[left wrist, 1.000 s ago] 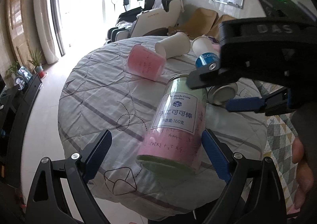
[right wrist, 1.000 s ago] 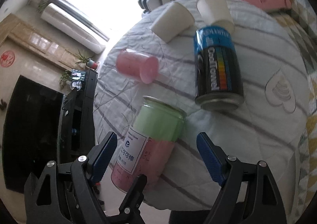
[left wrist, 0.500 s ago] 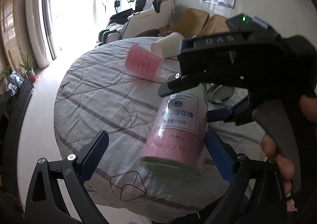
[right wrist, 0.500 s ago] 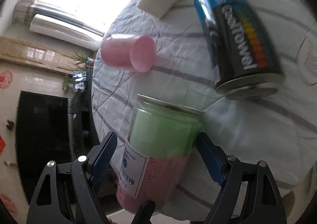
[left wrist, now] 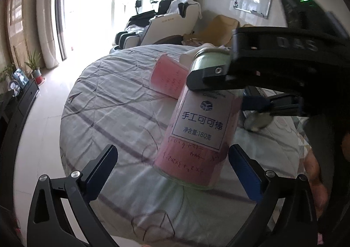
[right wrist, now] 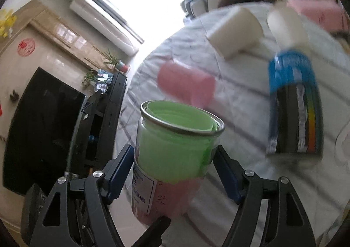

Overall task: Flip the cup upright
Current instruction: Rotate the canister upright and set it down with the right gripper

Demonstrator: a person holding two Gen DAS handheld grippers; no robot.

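Observation:
A clear jar-like cup lined with green and pink paper (left wrist: 198,129) with a white label is tilted up off the round cloth-covered table (left wrist: 113,111). My right gripper (right wrist: 175,159) is shut on its green upper part (right wrist: 175,148), open rim up. In the left wrist view the right gripper (left wrist: 251,76) grips the cup's top. My left gripper (left wrist: 172,166) is open, its fingers either side of the cup's base without touching.
A pink cup (right wrist: 186,86), two white paper cups (right wrist: 236,30) (right wrist: 286,25) and a blue can (right wrist: 295,105) lie on the table. A TV cabinet (right wrist: 102,115) stands left; a massage chair (left wrist: 161,26) stands beyond the table.
My right gripper has come down over the lying cup, closed on its green end and raised it toward upright. My left gripper has stayed open around the base.

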